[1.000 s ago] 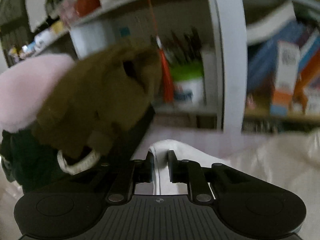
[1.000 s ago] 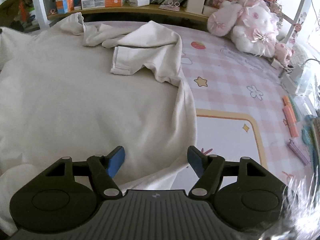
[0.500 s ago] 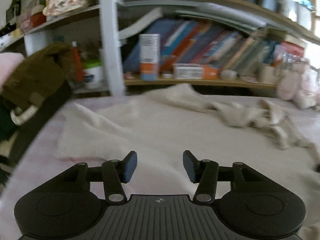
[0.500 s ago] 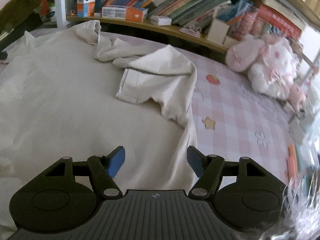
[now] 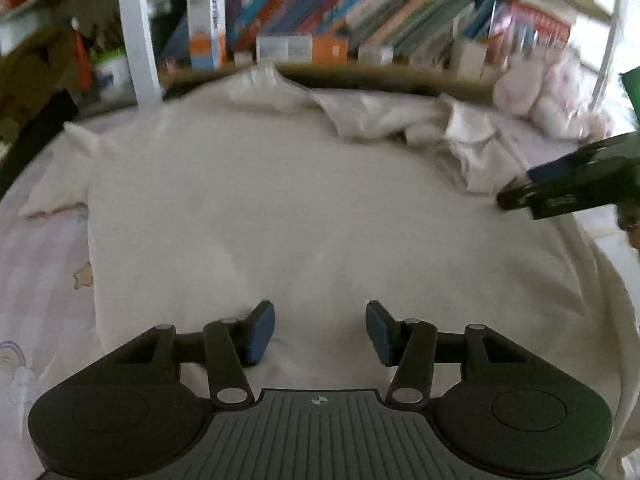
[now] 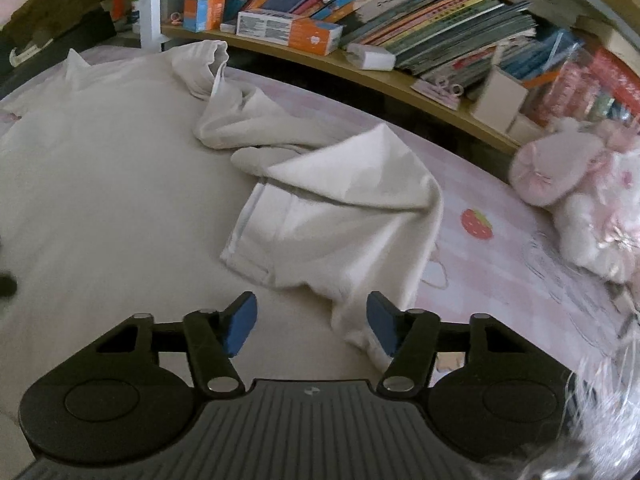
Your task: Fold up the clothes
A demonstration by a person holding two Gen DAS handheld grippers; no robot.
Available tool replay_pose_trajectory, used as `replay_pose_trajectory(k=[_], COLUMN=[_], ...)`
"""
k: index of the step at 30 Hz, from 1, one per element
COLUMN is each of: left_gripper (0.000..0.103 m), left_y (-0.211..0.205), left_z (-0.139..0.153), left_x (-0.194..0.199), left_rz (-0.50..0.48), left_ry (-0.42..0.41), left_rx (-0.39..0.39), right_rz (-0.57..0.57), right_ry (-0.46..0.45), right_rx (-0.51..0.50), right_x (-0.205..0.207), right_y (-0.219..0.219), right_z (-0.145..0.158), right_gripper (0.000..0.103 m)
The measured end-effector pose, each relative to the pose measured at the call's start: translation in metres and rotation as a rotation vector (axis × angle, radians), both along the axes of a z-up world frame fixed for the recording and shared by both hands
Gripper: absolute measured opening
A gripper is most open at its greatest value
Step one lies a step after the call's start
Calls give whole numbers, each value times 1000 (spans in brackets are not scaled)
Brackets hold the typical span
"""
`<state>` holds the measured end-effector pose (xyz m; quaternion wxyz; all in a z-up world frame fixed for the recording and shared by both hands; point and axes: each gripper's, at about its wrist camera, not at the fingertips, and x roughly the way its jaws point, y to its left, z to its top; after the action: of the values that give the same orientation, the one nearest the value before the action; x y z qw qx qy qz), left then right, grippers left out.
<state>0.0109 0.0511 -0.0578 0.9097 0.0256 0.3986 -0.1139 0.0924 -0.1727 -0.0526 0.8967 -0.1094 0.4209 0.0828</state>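
A cream garment (image 5: 288, 208) is spread flat across a pink checked bed sheet (image 6: 500, 240), its body lying smooth while a sleeve (image 6: 340, 216) is folded and bunched over its far right part. The left tongs (image 5: 320, 330) are held above the near part of the garment's body with the jaws parted and nothing caught between them. The right tongs (image 6: 312, 326) are poised over the garment's right edge, just before the folded sleeve; their jaws are closing, with only cloth lying beneath the gap and no pad pressed on it. A shelf of books (image 6: 420, 12) is seen beyond the bed, and a pink plush toy (image 6: 580, 184) is lying at the right.
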Motion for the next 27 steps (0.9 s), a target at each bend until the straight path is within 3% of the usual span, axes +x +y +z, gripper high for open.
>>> replay_pose_trajectory(k=[2,4,6,10,12,15,18,19,20,27], left_gripper=[51,51,51,51,51,51,51,53,55,56], left_y=[-1,-5,-10,-12,-11,-13,-15,-15,-14,-13], left_z=[1,1,0,2,2,3,3,3,2,2], left_x=[-3,-6,-7,-8,-9,-10,-12,-12,-11,-11], left_rz=[12,15,13,12,12,3,-16,-20,-23,-34], left_ry=[5,7,7,15,19,23,23,23,25,18], left_rx=[8,30,58,76,77,76,86,87,83,82], right_rz=[-5,-16,-31,-134,-276,-504,-548,-530,-494,-203], right_ry=[9,18,17,-74,-92,-80,25,32,22,-24], right_rx=[42,88,104,163,194,241,260,243,213,-19], right_x=[7,13,15,5,-4,-17,-21,-22,-25,-46], right_y=[-4,-8,-16,-54,-88,-140,-152,-151,-147,-115], right_z=[-1,-1,0,17,21,19,3,3,7,31], right_gripper=[44,30,7,5,5,13,24,29,42,50])
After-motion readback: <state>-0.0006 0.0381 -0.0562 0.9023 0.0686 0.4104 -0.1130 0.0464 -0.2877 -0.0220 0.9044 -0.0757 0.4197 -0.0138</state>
